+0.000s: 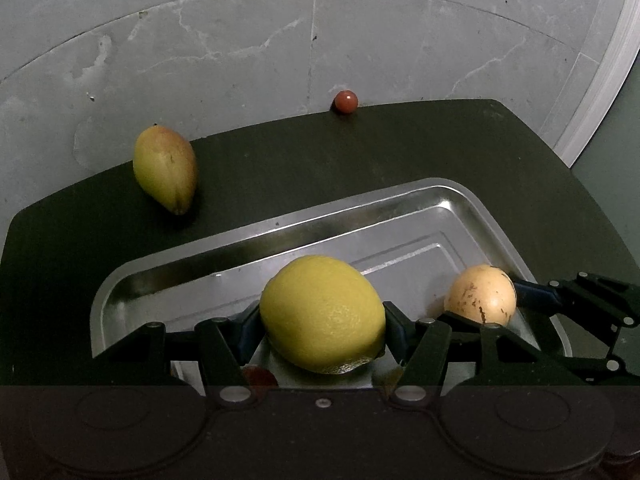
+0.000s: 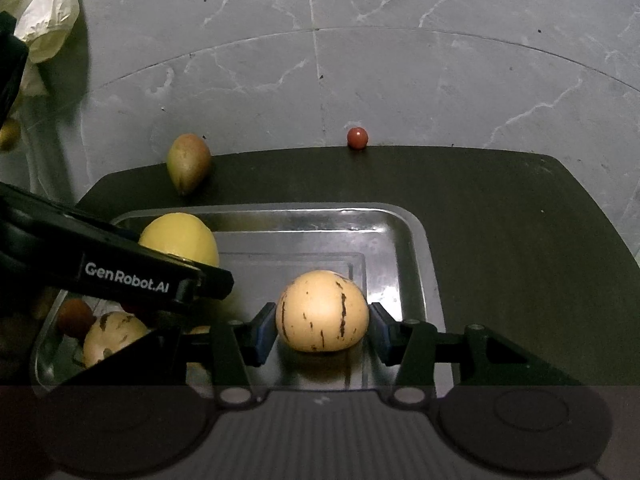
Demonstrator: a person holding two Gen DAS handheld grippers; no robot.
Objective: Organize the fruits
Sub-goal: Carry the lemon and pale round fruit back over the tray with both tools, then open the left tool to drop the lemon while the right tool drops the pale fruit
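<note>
My left gripper [image 1: 322, 334] is shut on a yellow lemon [image 1: 322, 314], held over the near left part of a steel tray [image 1: 280, 228]. My right gripper [image 2: 323, 334] is shut on a tan fruit with dark streaks [image 2: 322, 312] over the tray's [image 2: 416, 264] middle right; its blue pads touch both sides. In the left wrist view that tan fruit [image 1: 478, 292] shows at the right. A second streaked fruit [image 2: 114, 338] and a red fruit [image 2: 74, 316] lie in the tray's near left corner, partly hidden by the left gripper's body.
A green-yellow mango [image 1: 165, 170] lies on the dark mat [image 1: 440, 152] beyond the tray's left end. A small red round fruit [image 1: 346, 101] sits at the mat's far edge. Grey marbled floor surrounds the mat. A crumpled white bag [image 2: 48, 12] lies at the far left.
</note>
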